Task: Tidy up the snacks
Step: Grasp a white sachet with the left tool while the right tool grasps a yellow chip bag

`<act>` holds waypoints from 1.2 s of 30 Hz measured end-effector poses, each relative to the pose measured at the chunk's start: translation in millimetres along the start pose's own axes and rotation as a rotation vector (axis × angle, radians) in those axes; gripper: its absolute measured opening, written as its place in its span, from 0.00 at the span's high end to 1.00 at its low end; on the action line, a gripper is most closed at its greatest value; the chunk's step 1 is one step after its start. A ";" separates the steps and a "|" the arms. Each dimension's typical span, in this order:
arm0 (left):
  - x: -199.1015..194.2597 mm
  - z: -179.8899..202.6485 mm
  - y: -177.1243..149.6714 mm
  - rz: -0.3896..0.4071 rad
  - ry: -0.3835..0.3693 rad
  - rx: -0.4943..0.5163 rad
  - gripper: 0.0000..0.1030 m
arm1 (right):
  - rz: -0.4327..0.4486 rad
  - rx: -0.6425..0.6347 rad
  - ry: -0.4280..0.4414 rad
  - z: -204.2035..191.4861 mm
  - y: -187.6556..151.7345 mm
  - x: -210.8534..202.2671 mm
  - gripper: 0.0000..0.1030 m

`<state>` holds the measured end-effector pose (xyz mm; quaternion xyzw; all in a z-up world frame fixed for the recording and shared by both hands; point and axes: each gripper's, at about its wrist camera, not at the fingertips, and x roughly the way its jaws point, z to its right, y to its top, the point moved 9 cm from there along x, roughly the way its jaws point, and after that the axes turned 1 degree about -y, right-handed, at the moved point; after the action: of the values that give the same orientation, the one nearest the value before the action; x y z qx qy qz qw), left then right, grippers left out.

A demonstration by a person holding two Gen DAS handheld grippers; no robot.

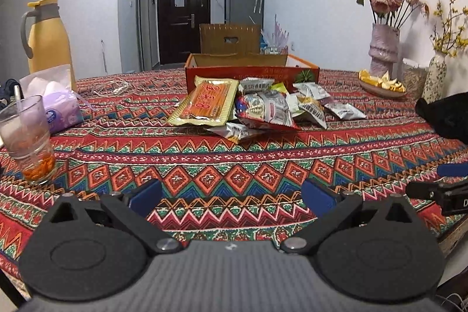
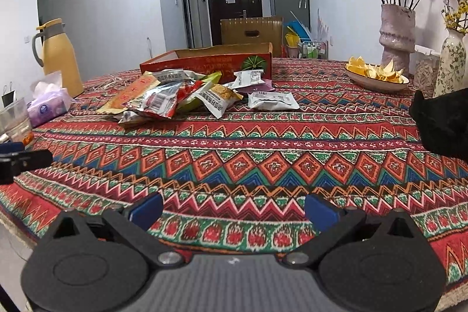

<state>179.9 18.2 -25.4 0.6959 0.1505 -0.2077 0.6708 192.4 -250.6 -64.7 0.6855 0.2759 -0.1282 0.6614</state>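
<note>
A heap of snack packets (image 1: 263,107) (image 2: 187,95) lies mid-table on the patterned cloth, just in front of a low red cardboard box (image 1: 251,72) (image 2: 210,62). A flat yellow-and-orange packet (image 1: 204,104) leans at the heap's left; a white packet (image 2: 272,101) lies at its right. My left gripper (image 1: 232,196) hovers over the near table edge, open and holding nothing, well short of the heap. My right gripper (image 2: 232,209) is likewise open and holding nothing near the front edge. Each gripper's tip shows at the other view's side.
At the left stand a glass (image 1: 27,139) with orange bits, a purple tissue pack (image 1: 58,104) and a yellow jug (image 1: 48,37). At the right are a dish of orange peel (image 2: 377,75), two flower vases (image 2: 396,31) and a black object (image 2: 441,125).
</note>
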 end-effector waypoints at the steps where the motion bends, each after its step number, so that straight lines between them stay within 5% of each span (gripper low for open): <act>1: 3.6 0.3 0.8 -0.006 -0.001 0.003 0.00 | -0.002 0.003 -0.002 1.1 1.5 3.5 0.00; 11: 51.4 21.4 44.5 0.023 -0.072 0.029 0.00 | -0.021 0.034 -0.026 25.0 36.3 49.7 0.00; 20: 126.5 35.4 121.0 0.068 -0.094 0.042 0.00 | -0.008 0.145 0.139 17.9 99.8 109.3 0.07; 25: 187.1 38.2 152.0 0.024 -0.108 0.000 0.12 | -0.041 0.265 0.207 12.4 124.4 162.7 0.17; 32: 261.2 24.9 146.0 -0.129 -0.108 -0.097 0.20 | -0.064 0.323 0.204 7.2 123.5 205.8 0.29; 36: 266.8 23.9 141.5 -0.130 -0.114 -0.098 0.41 | -0.070 0.291 0.214 0.3 123.6 211.7 0.44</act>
<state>478.6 -31.8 -33.6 0.6380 0.1671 -0.2824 0.6966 432.7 -203.4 -75.9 0.7737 0.3471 -0.1160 0.5171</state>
